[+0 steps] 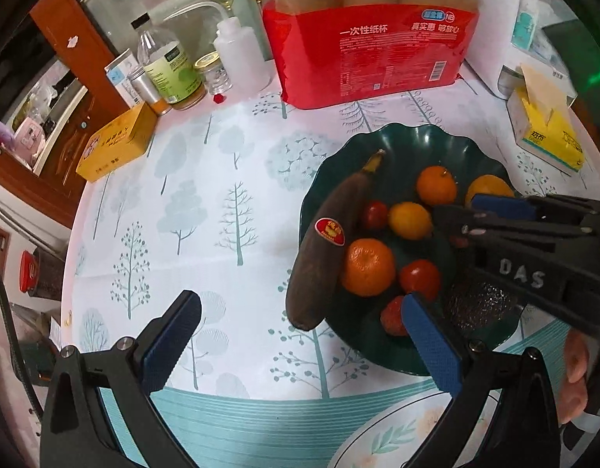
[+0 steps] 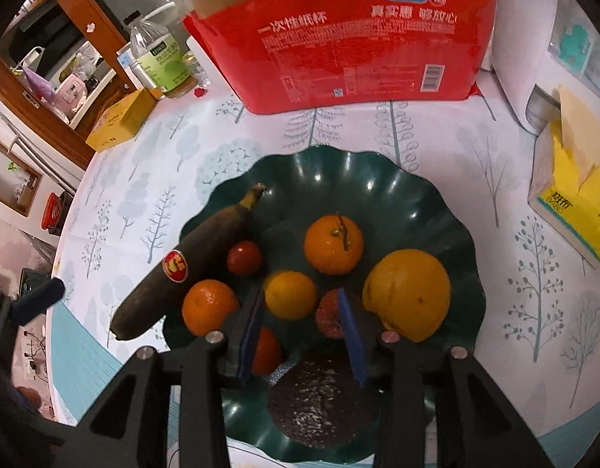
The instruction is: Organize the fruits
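Left gripper [image 1: 300, 335]: jaws wide apart, nothing between the pads. The dark banana [image 1: 327, 241] lies ahead between the fingers, leaning on the green bowl [image 1: 409, 144] rim. The right-hand finger's tip overlaps the bowl beside a red fruit [image 1: 391, 316]. Beyond that finger, the right gripper [image 1: 467, 220] reaches over the bowl.

Open tablecloth [image 1: 206, 210] lay clear from the green bowl [image 2: 378, 179] toward nine o'clock. At twelve o'clock the red cup package [image 2: 339, 43] walled off the far side; a tissue box [image 2: 573, 202] stood at three o'clock, a yellow carton [image 1: 112, 148] and bottles [image 1: 171, 66] at ten. Crowded fruit filled the bowl, the blackened banana [image 2: 183, 265] overhanging its rim at nine.
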A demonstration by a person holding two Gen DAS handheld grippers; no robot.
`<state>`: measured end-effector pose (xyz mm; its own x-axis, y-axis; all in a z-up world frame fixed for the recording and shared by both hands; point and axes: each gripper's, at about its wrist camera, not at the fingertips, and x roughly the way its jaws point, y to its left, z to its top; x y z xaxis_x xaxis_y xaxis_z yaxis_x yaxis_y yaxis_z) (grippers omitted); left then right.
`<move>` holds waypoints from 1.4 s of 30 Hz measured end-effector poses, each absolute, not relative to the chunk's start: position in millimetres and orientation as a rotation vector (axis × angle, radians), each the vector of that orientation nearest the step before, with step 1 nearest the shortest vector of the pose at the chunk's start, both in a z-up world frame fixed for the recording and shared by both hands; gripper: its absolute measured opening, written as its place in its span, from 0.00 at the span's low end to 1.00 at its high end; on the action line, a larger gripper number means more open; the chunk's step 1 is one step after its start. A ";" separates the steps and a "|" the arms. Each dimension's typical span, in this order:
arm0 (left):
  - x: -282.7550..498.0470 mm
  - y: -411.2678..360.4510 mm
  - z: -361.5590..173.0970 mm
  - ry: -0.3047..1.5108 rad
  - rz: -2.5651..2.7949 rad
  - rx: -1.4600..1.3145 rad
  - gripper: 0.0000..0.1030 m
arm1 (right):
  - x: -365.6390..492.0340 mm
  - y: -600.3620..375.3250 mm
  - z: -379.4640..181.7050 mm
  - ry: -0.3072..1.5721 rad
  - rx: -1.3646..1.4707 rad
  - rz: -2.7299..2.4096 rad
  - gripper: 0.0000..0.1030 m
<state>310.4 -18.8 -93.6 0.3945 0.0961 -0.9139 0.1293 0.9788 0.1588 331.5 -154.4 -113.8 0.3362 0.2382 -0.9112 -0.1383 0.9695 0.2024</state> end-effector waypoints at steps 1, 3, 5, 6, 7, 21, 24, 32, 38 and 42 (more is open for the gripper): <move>308.7 -18.0 -92.4 1.167 -0.022 0.213 0.99 | 329.8 -154.4 -110.1 1.196 0.093 0.246 0.40; 305.0 -15.9 -88.2 1.164 -0.025 0.204 0.99 | 325.3 -154.8 -102.3 1.176 0.087 0.244 0.40; 301.1 -14.5 -83.7 1.157 -0.028 0.199 0.99 | 321.7 -155.4 -96.2 1.162 0.078 0.238 0.40; 298.8 -14.0 -81.2 1.152 -0.028 0.199 0.99 | 318.4 -155.8 -92.8 1.154 0.071 0.235 0.40; 296.9 -13.6 -79.1 1.147 -0.029 0.200 0.99 | 313.5 -156.1 -88.8 1.146 0.059 0.230 0.40; 238.1 -4.4 -57.8 1.119 -0.074 0.155 0.99 | 230.0 -176.3 -71.3 1.123 0.072 0.168 0.40; 219.5 -2.4 -57.3 1.107 -0.081 0.136 0.99 | 204.1 -178.3 -74.3 1.130 0.073 0.158 0.40; 161.7 1.7 -41.0 1.057 -0.117 0.101 0.99 | 139.9 -180.5 -71.8 1.124 0.092 0.130 0.40; 115.9 5.0 -28.8 1.047 -0.152 0.090 0.99 | 89.3 -180.1 -51.2 1.100 0.129 0.095 0.40; 86.8 6.1 -17.7 1.028 -0.159 0.080 0.99 | 56.9 -174.3 -30.6 1.070 0.128 0.081 0.40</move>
<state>86.8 6.1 -17.7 0.5063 -0.0942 -0.8572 0.1695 0.9855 -0.0082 56.9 -174.3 -30.6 0.4779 0.1277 -0.8691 -0.0039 0.9897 0.1432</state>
